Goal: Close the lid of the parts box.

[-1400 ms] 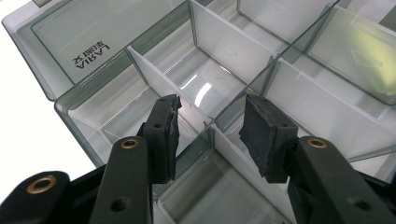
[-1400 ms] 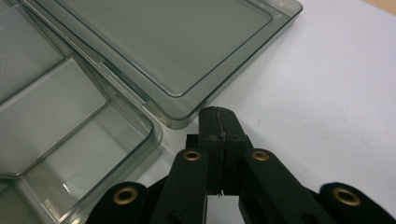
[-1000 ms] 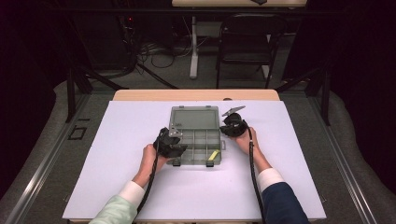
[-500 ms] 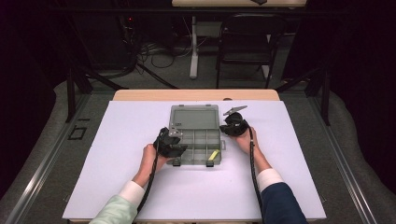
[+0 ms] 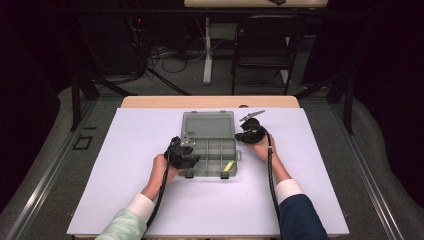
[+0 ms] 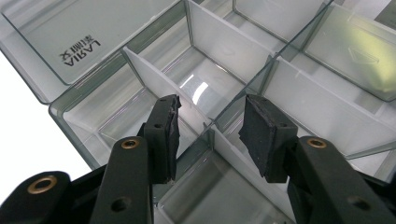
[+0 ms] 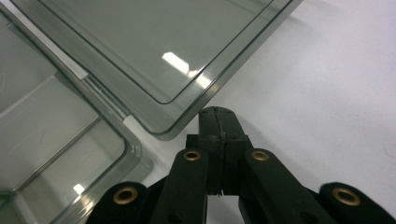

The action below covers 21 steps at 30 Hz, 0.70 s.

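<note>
A clear grey compartment box point(image 5: 215, 150) lies open mid-table, its lid point(image 5: 208, 124) folded back flat on the far side. My left gripper point(image 5: 187, 151) hovers over the box's left front part. In the left gripper view it point(image 6: 210, 112) is open, its pads on either side of a junction of dividers point(image 6: 212, 128), with nothing held. My right gripper point(image 5: 246, 132) is at the box's right side. In the right gripper view it point(image 7: 218, 116) is shut and empty, its tip just beside the lid's corner point(image 7: 168, 133) on the white table.
A small yellow piece point(image 5: 228, 166) lies in the box's front right compartment. Two black latches point(image 5: 225, 176) stick out at its front edge. The white tabletop point(image 5: 310, 165) spreads widely around the box. A chair point(image 5: 262, 45) stands beyond the table.
</note>
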Available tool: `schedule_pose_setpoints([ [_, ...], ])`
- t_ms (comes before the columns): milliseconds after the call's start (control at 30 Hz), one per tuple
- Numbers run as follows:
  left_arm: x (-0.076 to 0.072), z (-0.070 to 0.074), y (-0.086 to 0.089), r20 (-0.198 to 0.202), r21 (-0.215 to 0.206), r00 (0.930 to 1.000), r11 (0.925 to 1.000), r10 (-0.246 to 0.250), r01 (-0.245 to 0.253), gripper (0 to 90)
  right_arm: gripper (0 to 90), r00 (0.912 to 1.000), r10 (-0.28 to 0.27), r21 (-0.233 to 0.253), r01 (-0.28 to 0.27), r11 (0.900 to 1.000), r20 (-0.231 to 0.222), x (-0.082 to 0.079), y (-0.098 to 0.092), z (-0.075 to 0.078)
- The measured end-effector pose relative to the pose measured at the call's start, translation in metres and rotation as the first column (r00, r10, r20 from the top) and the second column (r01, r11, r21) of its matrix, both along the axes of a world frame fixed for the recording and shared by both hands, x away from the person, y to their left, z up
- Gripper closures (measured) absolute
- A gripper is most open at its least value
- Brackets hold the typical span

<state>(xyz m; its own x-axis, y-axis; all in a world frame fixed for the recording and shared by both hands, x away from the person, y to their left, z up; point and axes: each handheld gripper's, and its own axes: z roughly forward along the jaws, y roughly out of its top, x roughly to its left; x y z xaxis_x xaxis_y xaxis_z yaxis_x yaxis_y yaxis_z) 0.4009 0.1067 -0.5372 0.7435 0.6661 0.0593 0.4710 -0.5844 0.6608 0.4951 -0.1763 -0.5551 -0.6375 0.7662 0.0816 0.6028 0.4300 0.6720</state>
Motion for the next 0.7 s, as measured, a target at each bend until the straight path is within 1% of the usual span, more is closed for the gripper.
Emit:
schedule_pose_setpoints([
  [67, -0.0001, -0.0001, -0.0001, 0.001, 0.0, 1.0, 1.0, 0.001, -0.001, 56.3, 90.0, 0.9998, -0.007, 0.008, 0.007, 1.0, 0.017, 0.0008, 0.0014, -0.0012],
  [167, -0.0002, -0.0001, -0.0001, 0.001, -0.001, 1.0, 1.0, 0.001, -0.001, 56.4, 90.0, 0.9995, -0.023, 0.005, 0.023, 1.0, 0.022, 0.0014, 0.0028, -0.0014],
  [233, -0.0002, -0.0001, 0.0, 0.001, -0.001, 1.0, 1.0, 0.0, 0.0, 56.4, 90.0, 0.999, -0.03, 0.012, 0.03, 0.999, 0.034, 0.0023, 0.0034, -0.0023],
  [300, -0.0002, -0.0001, 0.0, 0.002, 0.0, 1.0, 1.0, 0.0, 0.0, 56.3, 90.0, 0.9981, -0.038, 0.009, 0.037, 0.999, 0.049, 0.0026, 0.0052, -0.0026],
  [367, -0.0002, -0.0002, 0.0001, 0.002, -0.001, 1.0, 1.0, -0.001, 0.001, 56.4, 90.0, 0.9979, -0.041, 0.0, 0.041, 0.999, 0.05, 0.0029, 0.0059, -0.0022],
  [600, -0.0002, -0.0002, 0.0002, 0.003, -0.001, 1.0, 1.0, -0.002, 0.002, 56.4, 90.0, 0.9956, -0.056, 0.007, 0.055, 0.998, 0.076, 0.004, 0.0071, -0.0031],
  [700, -0.0002, -0.0003, 0.0002, 0.003, -0.002, 1.0, 1.0, -0.003, 0.003, 56.4, 90.0, 0.994, -0.066, 0.026, 0.064, 0.998, 0.088, 0.0045, 0.0069, -0.0024],
])
